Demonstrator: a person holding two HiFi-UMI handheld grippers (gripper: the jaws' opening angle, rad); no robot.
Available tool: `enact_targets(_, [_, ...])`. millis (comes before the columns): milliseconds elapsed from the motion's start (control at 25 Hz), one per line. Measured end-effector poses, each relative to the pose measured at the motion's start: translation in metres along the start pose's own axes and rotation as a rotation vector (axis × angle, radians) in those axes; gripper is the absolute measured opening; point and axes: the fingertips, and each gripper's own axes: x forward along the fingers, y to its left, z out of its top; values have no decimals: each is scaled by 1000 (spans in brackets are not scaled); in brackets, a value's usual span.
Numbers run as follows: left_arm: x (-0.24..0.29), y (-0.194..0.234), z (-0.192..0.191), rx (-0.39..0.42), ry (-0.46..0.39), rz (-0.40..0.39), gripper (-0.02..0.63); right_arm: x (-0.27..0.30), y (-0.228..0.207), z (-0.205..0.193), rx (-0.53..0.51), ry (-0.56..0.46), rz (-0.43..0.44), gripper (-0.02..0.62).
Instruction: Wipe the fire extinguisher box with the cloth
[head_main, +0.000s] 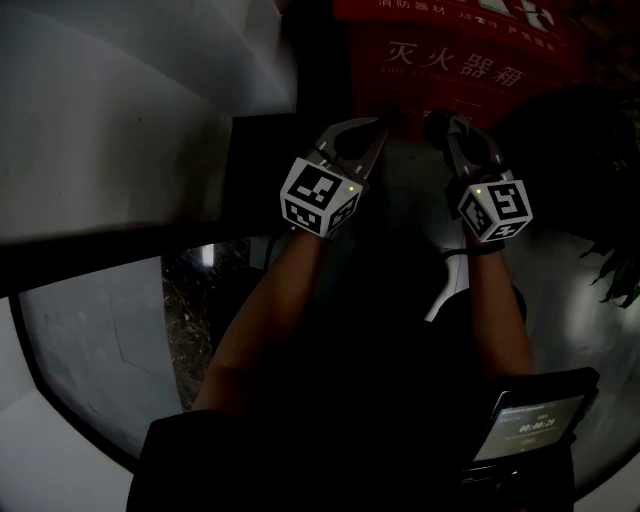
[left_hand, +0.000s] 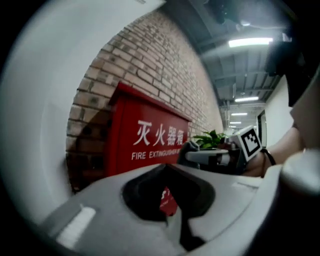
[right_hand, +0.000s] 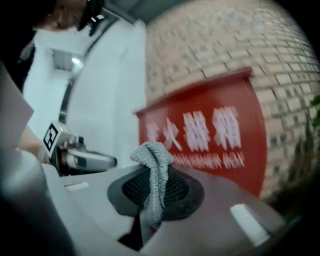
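1. The head view is dim; the left tongs (head_main: 372, 128) and the right tongs (head_main: 442, 126) are held side by side, tips pointing at the red fire extinguisher box (head_main: 470, 55), both near its front; whether they touch it cannot be told.
2. The right gripper view shows what the head view is too dark to show: the right tongs (right_hand: 159, 171) are closed on a grey knitted cloth (right_hand: 152, 155), which stands up from between the jaws in a bunched fold; the box (right_hand: 220, 132) lies beyond the cloth, its white lettering blurred.
3. The left gripper view shows the left tongs (left_hand: 168, 169) with jaws together and nothing between them; a small patch of the box's red shows through the hollow behind the tips.
4. Only the two gripper views show the brick wall (left_hand: 150, 55) behind the box (left_hand: 150, 140).
5. The left gripper view alone shows lit ceiling lamps (left_hand: 250, 42) and, past the right tongs (left_hand: 192, 150), a green plant (left_hand: 210, 136).
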Motion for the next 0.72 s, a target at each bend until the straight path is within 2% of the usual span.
enact_targets(120, [-17, -21, 23, 48, -60, -20, 0, -6, 38, 41, -65, -73, 83, 35])
enact_targets(240, [-28, -24, 23, 80, -74, -16, 0, -12, 62, 52, -115, -91, 150, 35])
enact_targets(320, [-28, -22, 21, 92, -77, -20, 0, -16, 63, 56, -109, -113, 163, 35])
enact_targets(520, [-12, -22, 10, 85, -78, -66, 0, -9, 53, 28, -57, -97, 175, 37])
enact_targets(640, [-5, -18, 2, 130, -56, -59, 0, -6, 53, 4, -72, -36, 199, 37])
enact_targets(720, [-6, -12, -4, 114, -52, -47, 0, -3, 54, 3, -68, -56, 224, 37])
